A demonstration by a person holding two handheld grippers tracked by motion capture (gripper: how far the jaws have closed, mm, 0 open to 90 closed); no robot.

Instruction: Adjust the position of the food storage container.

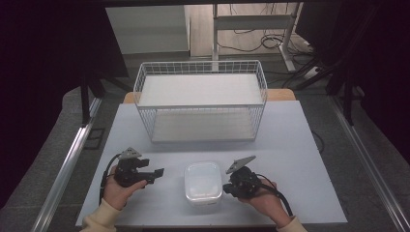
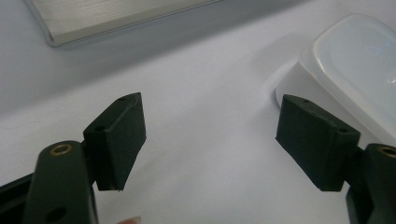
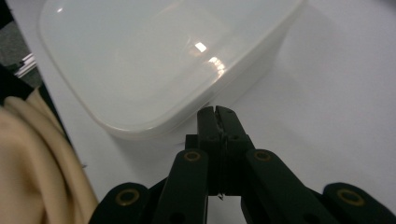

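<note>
Two tongs: left tongs point(image 1: 155, 172) spread wide with nothing between the jaws; right tongs point(image 1: 229, 185) pressed together, gripping nothing.
Landmark: white rounded-rectangular plastic lidded box point(image 1: 203, 182), lying on the pale grey desk point(image 1: 300, 145) near its front edge.
Left tongs: just left of the box, apart from it, pointing toward it; in the left gripper view the box point(image 2: 355, 70) sits past the jaw on the right of the frame.
Right tongs: just right of the box, tips close to its side wall in the right gripper view point(image 3: 217, 114); whether they touch it cannot be told.
Handling, as a guess: box looks light, stiff and smooth, with glossy lid point(image 3: 140, 56), so likely slippery; rounded corners give poor purchase.
Where to grip: probably across the two long straight sides, or under the lid's rim.
Surroundings: white wire basket point(image 1: 200, 99) behind the box, well apart.
Obstacles: none between tongs and box; a cream sleeve point(image 3: 32, 163) lies beside the box's near corner.
</note>
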